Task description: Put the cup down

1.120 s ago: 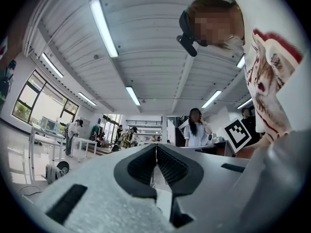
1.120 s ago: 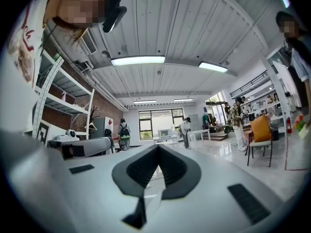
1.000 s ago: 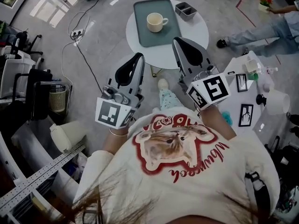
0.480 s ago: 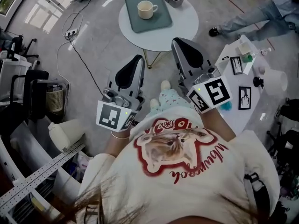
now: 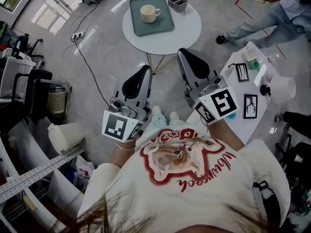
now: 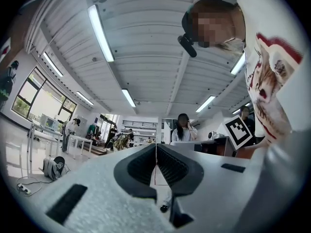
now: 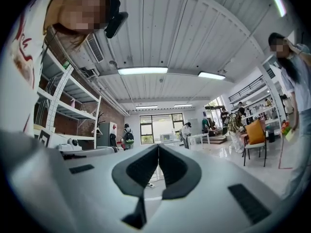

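Note:
A cream cup [image 5: 149, 13] stands upright on a grey-green tray [image 5: 161, 25] on the round white table [image 5: 187, 29], far ahead of me in the head view. My left gripper [image 5: 144, 72] and right gripper [image 5: 187, 55] are held close to my chest, well short of the table, both tilted up. In the left gripper view the left gripper [image 6: 156, 148] has its jaws closed together with nothing between them. In the right gripper view the right gripper [image 7: 158, 149] is likewise shut and empty. Neither gripper view shows the cup.
A small grey two-part box [image 5: 177, 3] sits at the table's far edge. A white side table [image 5: 256, 89] with framed pictures and a paper roll stands at my right. Cables [image 5: 77, 38] trail over the floor at left. A person [image 5: 265, 13] stands at the upper right.
The round table with the cup has slid farther away and up in the head view as I stepped back. Both grippers stay shut and near my chest.

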`<state>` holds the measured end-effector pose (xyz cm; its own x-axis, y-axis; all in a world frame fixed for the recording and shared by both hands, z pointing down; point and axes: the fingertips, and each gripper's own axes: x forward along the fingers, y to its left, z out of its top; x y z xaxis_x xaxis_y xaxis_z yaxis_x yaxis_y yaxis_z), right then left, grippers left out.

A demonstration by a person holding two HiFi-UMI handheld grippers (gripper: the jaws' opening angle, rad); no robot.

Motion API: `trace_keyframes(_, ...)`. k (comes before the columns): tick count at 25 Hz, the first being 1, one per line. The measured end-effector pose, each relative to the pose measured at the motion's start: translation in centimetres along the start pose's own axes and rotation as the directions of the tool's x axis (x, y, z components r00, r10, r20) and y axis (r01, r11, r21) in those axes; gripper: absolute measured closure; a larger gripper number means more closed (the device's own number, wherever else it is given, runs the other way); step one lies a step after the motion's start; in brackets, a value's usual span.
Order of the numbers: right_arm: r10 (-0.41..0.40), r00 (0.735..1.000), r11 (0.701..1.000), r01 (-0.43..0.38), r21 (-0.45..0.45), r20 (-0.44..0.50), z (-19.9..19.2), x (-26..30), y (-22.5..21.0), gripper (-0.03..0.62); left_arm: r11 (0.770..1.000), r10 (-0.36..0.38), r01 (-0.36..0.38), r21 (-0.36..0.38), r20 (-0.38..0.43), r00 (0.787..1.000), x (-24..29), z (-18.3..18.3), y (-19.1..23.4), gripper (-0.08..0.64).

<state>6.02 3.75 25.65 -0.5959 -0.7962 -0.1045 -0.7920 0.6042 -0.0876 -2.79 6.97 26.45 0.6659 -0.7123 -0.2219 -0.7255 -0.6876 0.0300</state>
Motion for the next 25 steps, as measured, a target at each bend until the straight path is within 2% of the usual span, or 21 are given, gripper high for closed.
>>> trace_keyframes(7,0.021,1.000,1.000,-0.021,-0.004,0.012,0.4,-3.7,-0.9,0.565,0.999,0.039,-0.039,-0.004,-0.002,0.999,0.0,-0.3,-4.1,0.545)
trace_keyframes(13,0.017,1.000,1.000,-0.017,0.002,0.017,0.3,-4.9,-0.7,0.565,1.000,0.005,-0.005,-0.008,-0.021,1.000,0.0,-0.9,-5.5,0.545)
trace_keyframes(16,0.015,1.000,1.000,-0.015,-0.002,0.021,0.4,-4.8,-0.3,0.565,1.000,-0.010,0.010,0.003,-0.024,1.000,0.2,-0.5,-5.2,0.545)
trace_keyframes(25,0.022,1.000,1.000,-0.022,-0.012,0.016,0.3,-3.7,0.4,0.565,1.000,0.017,-0.017,0.010,-0.012,1.000,-0.7,0.2,-3.6,0.545)
